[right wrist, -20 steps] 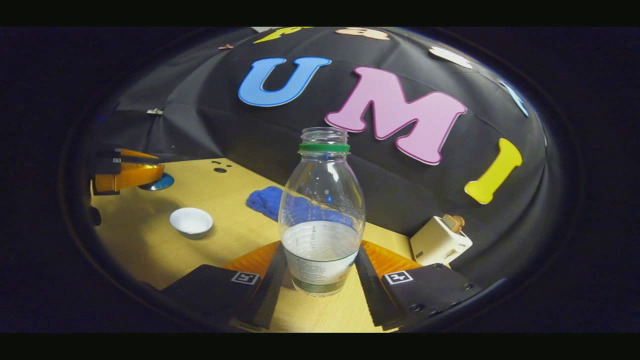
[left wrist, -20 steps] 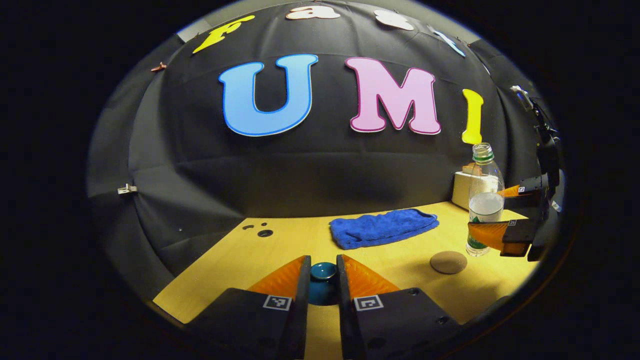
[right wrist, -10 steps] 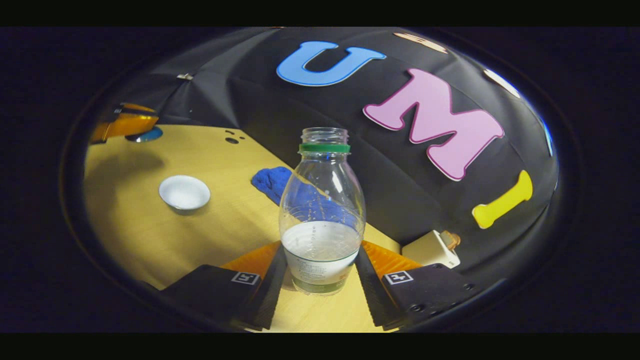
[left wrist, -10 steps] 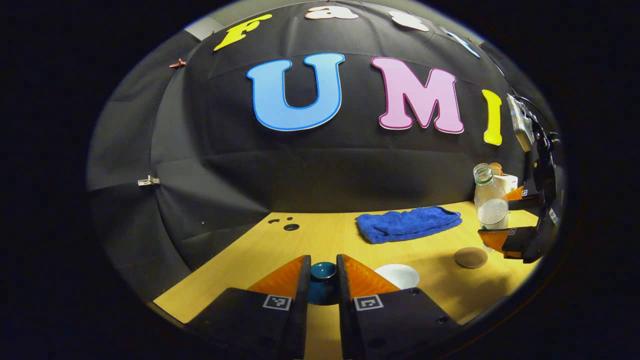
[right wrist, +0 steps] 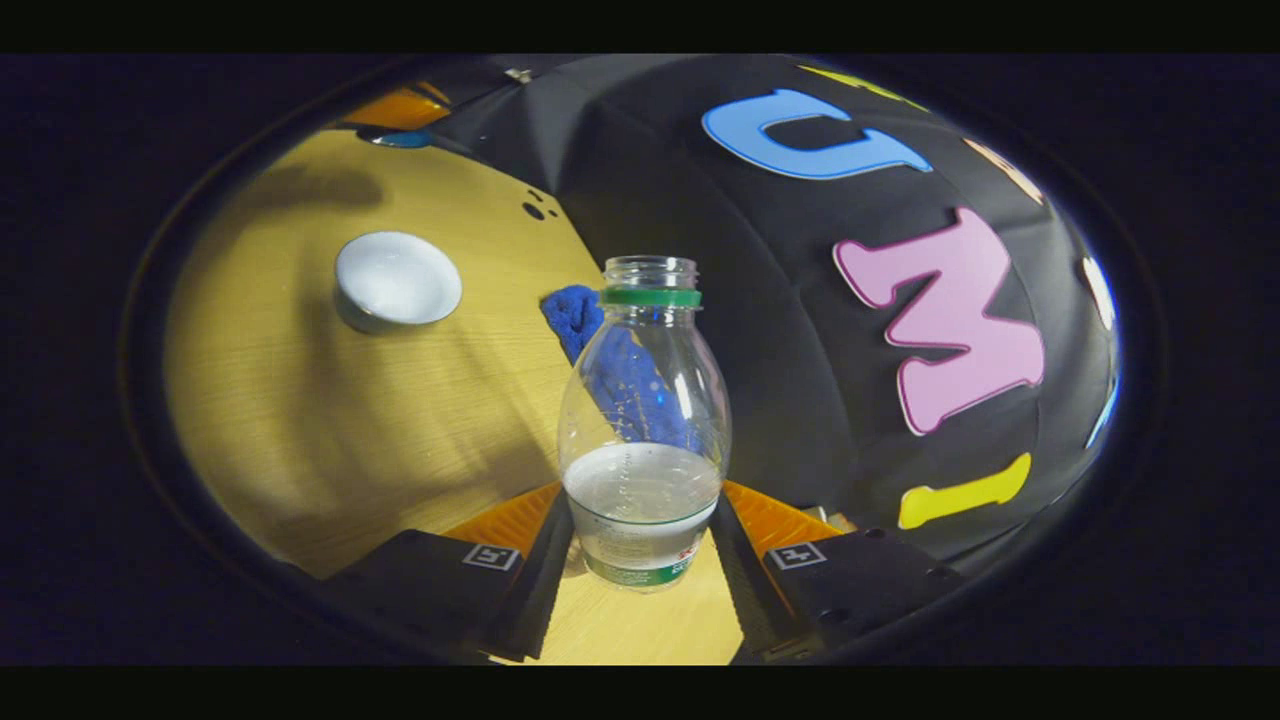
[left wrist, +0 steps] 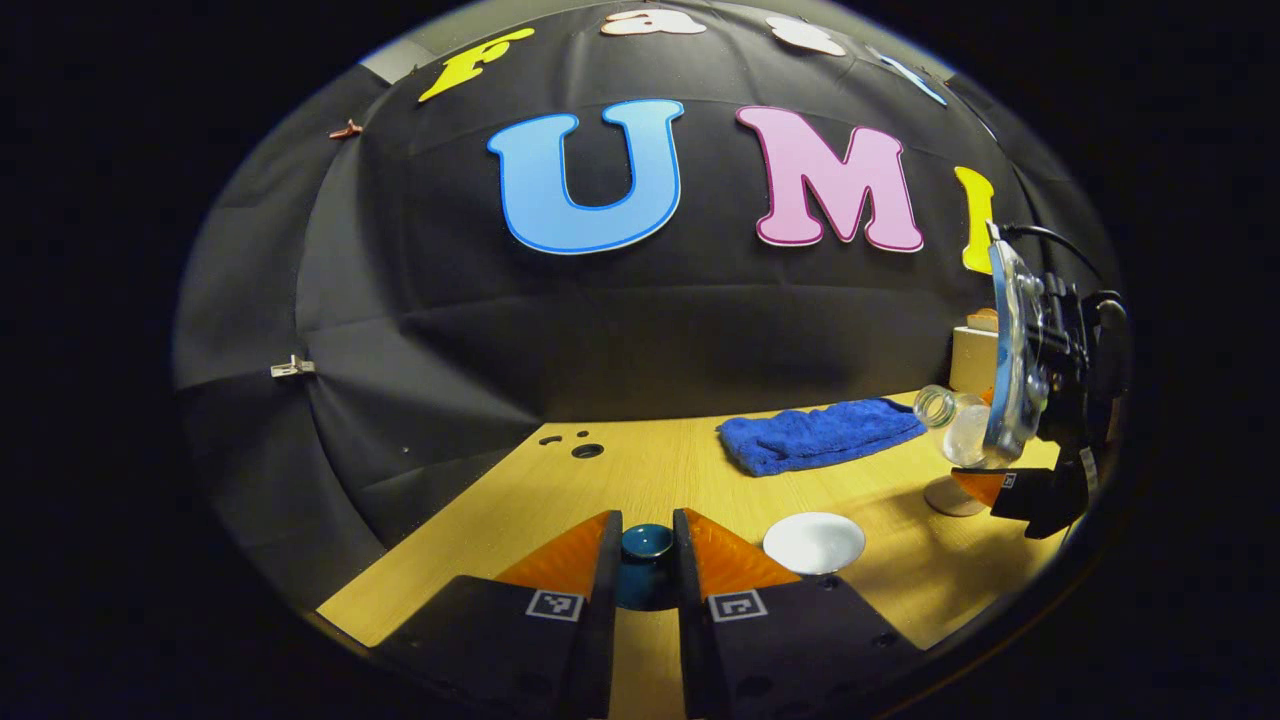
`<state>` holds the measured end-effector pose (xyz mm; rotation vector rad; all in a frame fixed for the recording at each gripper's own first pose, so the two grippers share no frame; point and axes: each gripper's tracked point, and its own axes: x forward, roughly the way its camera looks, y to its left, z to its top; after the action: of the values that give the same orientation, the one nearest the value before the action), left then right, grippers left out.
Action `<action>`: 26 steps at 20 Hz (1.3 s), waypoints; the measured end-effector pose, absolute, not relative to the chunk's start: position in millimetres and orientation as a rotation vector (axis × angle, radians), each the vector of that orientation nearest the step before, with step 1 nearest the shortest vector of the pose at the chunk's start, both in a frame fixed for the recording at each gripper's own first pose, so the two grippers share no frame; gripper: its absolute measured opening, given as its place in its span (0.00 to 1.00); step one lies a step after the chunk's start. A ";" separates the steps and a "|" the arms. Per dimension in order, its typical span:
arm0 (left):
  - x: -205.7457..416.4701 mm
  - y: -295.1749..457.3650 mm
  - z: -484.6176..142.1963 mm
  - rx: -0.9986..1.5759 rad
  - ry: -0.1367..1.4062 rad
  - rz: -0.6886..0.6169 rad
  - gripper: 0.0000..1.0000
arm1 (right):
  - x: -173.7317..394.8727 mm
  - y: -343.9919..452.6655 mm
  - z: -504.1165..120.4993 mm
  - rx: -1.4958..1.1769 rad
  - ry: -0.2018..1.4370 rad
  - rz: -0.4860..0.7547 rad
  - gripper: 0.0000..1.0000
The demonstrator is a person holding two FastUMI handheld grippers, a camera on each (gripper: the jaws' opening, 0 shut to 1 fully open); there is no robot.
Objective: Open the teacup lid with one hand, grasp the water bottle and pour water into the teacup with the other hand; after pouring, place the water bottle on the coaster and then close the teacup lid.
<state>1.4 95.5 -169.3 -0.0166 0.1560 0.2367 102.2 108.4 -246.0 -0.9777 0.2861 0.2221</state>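
Note:
My left gripper [left wrist: 646, 522] is shut on the knob of the dark blue teacup lid [left wrist: 645, 560], held up off the wooden table [left wrist: 640, 470]. The white teacup [left wrist: 813, 542] stands uncovered just right of it; in the right gripper view the teacup [right wrist: 397, 280] lies upper left. My right gripper [right wrist: 642, 500] is shut on the clear water bottle [right wrist: 645, 430], capless with a green neck ring and partly full. In the left gripper view the bottle [left wrist: 950, 425] leans with its mouth toward the cup, above the round coaster [left wrist: 950, 496].
A folded blue cloth [left wrist: 820, 435] lies at the back of the table, behind the cup. A cream box-shaped appliance [left wrist: 972, 355] stands at the far right against the wall. Small holes [left wrist: 585, 450] mark the table's back left. Bare wood surrounds the cup.
The right gripper has tipped the bottle from upright toward the teacup and carried it closer. The left gripper keeps the lid, shifted left so the cup shows beside it.

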 end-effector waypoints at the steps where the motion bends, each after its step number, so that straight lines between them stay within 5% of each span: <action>1: 0.9 95.3 -171.2 -0.018 0.159 0.235 0.31 | 103.2 111.7 -246.3 -1.010 0.279 0.225 0.75; 12: -10.7 103.3 -179.3 -0.031 0.163 0.242 0.34 | 109.6 131.8 -245.3 -1.241 0.237 0.235 0.74; 17: -15.8 108.2 -182.1 -0.041 0.164 0.250 0.27 | 114.2 141.4 -240.9 -1.340 0.199 0.240 0.74; 18: -17.3 108.7 -182.9 -0.042 0.165 0.250 0.35 | 116.0 142.9 -240.0 -1.358 0.193 0.243 0.75; 26: -23.5 115.4 -186.0 -0.053 0.166 0.258 0.27 | 121.1 151.1 -238.0 -1.489 0.148 0.253 0.74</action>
<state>-23.5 115.4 -186.0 -0.0530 0.1656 0.2577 121.1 151.1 -238.0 -1.4887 0.1479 0.2530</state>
